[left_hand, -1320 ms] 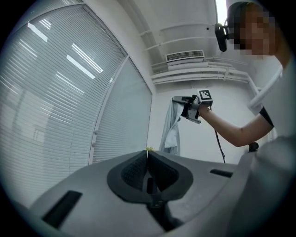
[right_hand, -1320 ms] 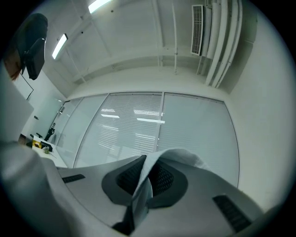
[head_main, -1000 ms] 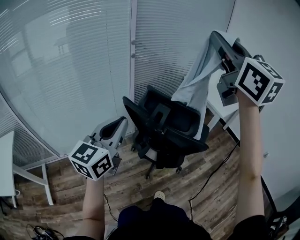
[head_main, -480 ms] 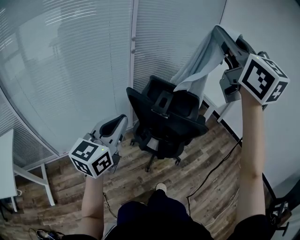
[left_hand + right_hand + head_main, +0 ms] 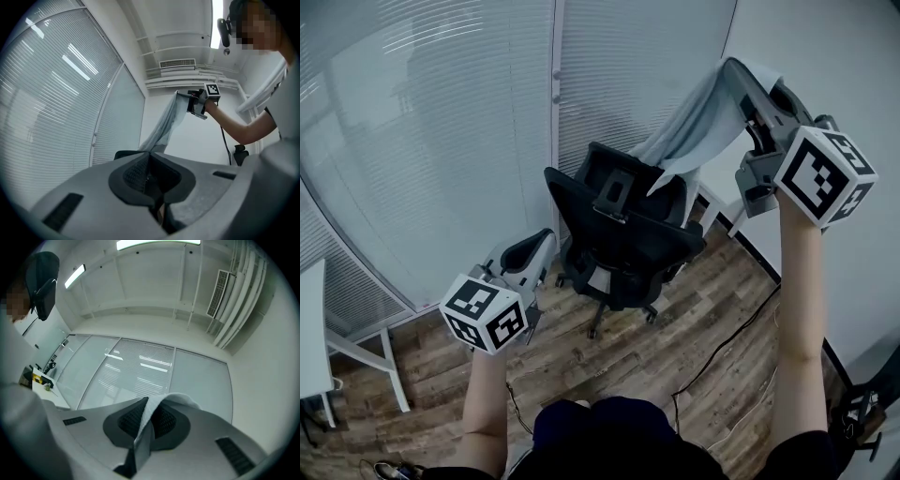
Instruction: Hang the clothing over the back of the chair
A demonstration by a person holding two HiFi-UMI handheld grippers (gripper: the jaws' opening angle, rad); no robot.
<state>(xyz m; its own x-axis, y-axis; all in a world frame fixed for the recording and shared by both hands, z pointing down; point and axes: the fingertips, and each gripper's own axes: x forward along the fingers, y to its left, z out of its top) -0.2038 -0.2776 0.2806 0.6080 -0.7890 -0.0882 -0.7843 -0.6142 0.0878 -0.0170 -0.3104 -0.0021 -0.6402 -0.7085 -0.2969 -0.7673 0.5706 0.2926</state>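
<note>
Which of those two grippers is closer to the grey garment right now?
Right. The right gripper is clamped on the grey garment, holding it up over the chair. The left gripper, shut and empty, is low beside the chair, not touching the garment.

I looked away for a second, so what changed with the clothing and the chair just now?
The grey clothing, still clamped in the raised right tongs, has been lifted. Its lower edge hung down along the side of the chair before, and now reaches only about the top of the chair back. The left tongs stayed low, shut and empty, beside the chair.
</note>
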